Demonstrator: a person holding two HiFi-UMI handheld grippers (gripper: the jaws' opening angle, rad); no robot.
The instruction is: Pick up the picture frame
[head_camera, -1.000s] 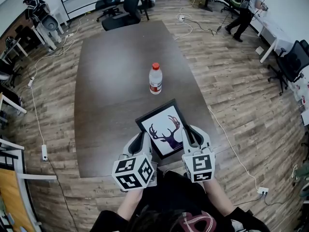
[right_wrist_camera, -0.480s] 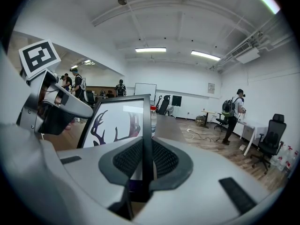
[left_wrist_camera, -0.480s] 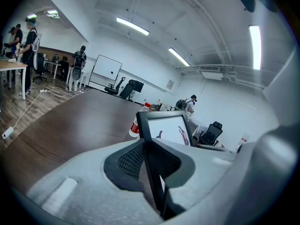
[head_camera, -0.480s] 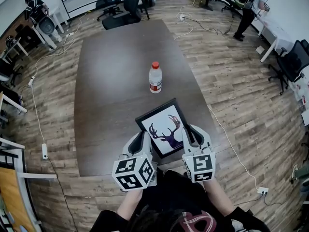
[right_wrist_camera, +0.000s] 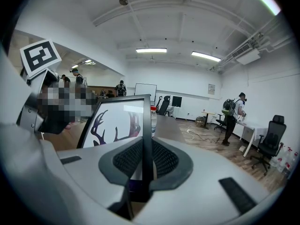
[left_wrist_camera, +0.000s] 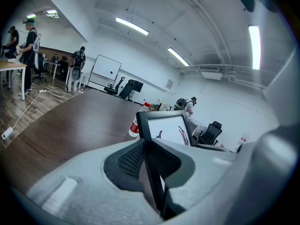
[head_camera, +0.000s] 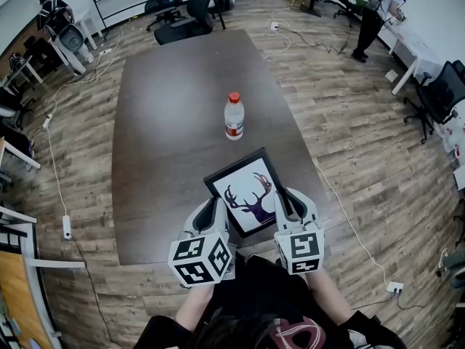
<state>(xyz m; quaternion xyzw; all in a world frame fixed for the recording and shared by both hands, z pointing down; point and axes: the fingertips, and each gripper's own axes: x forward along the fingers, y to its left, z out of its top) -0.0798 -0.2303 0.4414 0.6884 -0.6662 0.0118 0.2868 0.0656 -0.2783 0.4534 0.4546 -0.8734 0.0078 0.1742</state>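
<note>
The picture frame [head_camera: 245,192] is black with a white print of dark antlers. Both grippers hold it, tilted, over the near end of the dark table [head_camera: 163,122]. My left gripper [head_camera: 219,211] is shut on the frame's left edge. My right gripper [head_camera: 280,201] is shut on its right edge. In the left gripper view the black frame edge [left_wrist_camera: 151,165] runs between the mesh pads [left_wrist_camera: 129,159], and the picture [left_wrist_camera: 168,128] stands beyond. The right gripper view shows the frame edge [right_wrist_camera: 146,139] pinched the same way, with the antler print [right_wrist_camera: 115,122] to the left.
A water bottle [head_camera: 233,118] with a red cap stands on the table just beyond the frame. Office chairs [head_camera: 185,9] sit at the table's far end. A person [head_camera: 370,9] stands at the back right. Cables [head_camera: 341,209] trail over the wood floor.
</note>
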